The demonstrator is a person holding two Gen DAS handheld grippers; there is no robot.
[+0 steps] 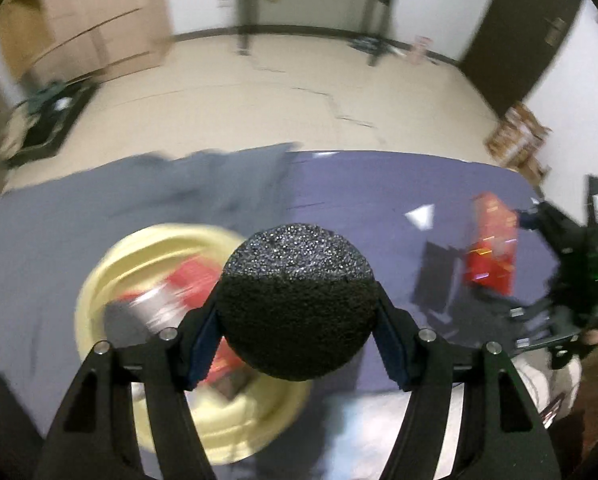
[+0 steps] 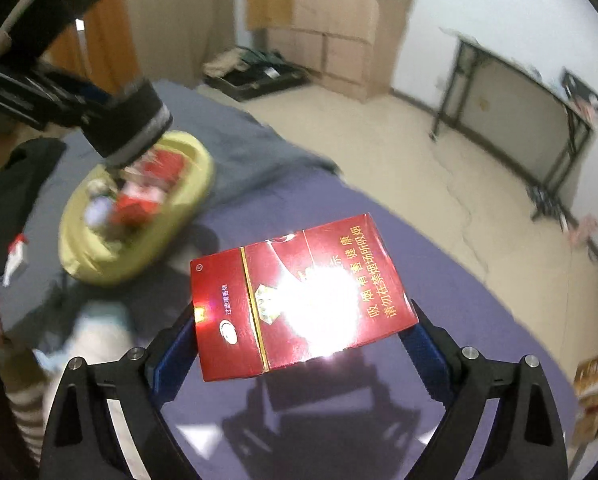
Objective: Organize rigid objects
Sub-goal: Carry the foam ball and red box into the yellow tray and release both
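Observation:
My left gripper (image 1: 297, 308) is shut on a black, rough, round block (image 1: 299, 280) and holds it in the air above a yellow bowl (image 1: 99, 280). The bowl holds red boxes (image 1: 191, 280) and other small items, all blurred. The right wrist view shows that block (image 2: 135, 124) as a short cylinder with a grey band, just over the bowl (image 2: 195, 184). My right gripper (image 2: 301, 316) is shut on a red cigarette box (image 2: 303, 296), its blue pads pressing both short sides, lifted above the glossy purple table (image 2: 439, 280). From the left wrist view the red box (image 1: 491, 248) hangs far right.
A grey cloth (image 1: 179, 188) covers the table's far left part. A white paper scrap (image 1: 421, 216) and a dark card (image 1: 435, 276) lie near the red box. Beyond the table edge are bare floor, cardboard boxes (image 2: 331, 20), a black-legged desk (image 2: 519, 92) and a dark door (image 1: 527, 20).

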